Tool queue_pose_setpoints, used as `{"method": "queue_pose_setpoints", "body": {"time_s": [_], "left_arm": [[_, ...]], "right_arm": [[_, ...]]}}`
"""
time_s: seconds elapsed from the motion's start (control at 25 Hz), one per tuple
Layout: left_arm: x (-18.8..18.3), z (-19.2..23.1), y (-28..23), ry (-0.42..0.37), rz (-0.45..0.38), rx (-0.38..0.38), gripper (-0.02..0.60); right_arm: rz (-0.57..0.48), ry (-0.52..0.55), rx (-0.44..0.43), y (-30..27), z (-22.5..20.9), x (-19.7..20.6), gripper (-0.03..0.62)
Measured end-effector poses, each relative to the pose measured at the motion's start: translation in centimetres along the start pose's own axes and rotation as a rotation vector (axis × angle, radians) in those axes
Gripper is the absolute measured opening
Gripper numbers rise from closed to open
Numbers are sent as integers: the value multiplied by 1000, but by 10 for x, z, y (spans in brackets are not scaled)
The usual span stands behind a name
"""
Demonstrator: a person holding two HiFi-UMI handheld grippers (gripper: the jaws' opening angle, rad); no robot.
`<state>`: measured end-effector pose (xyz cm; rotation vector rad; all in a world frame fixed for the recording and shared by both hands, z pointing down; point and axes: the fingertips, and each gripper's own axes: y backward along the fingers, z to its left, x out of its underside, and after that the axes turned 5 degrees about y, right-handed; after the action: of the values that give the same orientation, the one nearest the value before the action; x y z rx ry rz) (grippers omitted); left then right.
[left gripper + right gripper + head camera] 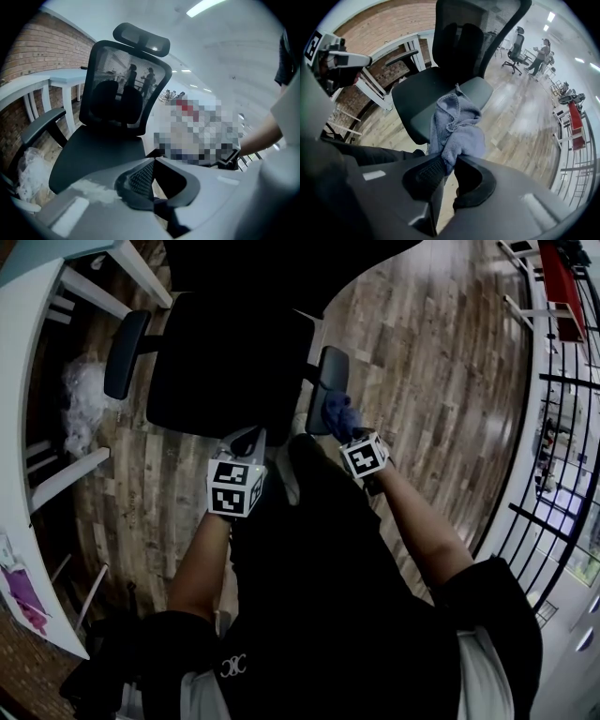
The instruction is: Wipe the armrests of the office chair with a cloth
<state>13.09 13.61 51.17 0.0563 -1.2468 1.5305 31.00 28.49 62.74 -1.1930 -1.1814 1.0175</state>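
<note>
A black office chair stands in front of me, with a mesh back. Its left armrest is bare. My right gripper is shut on a bunched blue cloth at the near end of the right armrest. In the right gripper view the cloth rises out of the right gripper and hangs against the armrest pad. My left gripper hovers at the front edge of the seat. This left gripper is shut, with nothing in it.
A white table stands on the left, with a crumpled clear plastic bag under it on the wooden floor. A black railing runs along the right. Far off are another office chair and standing people.
</note>
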Motion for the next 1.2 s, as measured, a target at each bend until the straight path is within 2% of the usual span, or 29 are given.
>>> {"method": "queue_pose_setpoints", "body": {"time_s": [0.28,0.44,0.72,0.88,1.2], "left_arm": [[4,-1,-2,-28,18,33,6],[1,-1,-2,-40,25,43,6],[3,2,0,-37,21,41,6],[5,5,0,-22,15,32,6],[11,9,-2,21,7,11,6]], "right_arm": [[-24,16,-30,9,35,9,60],[-57,64,-20,21,43,-1,58],[-78,120,-53,31,59,-11,54],[-92,163,-70,33,57,-17,54],[-183,138,-59,38,29,-58,49]]}}
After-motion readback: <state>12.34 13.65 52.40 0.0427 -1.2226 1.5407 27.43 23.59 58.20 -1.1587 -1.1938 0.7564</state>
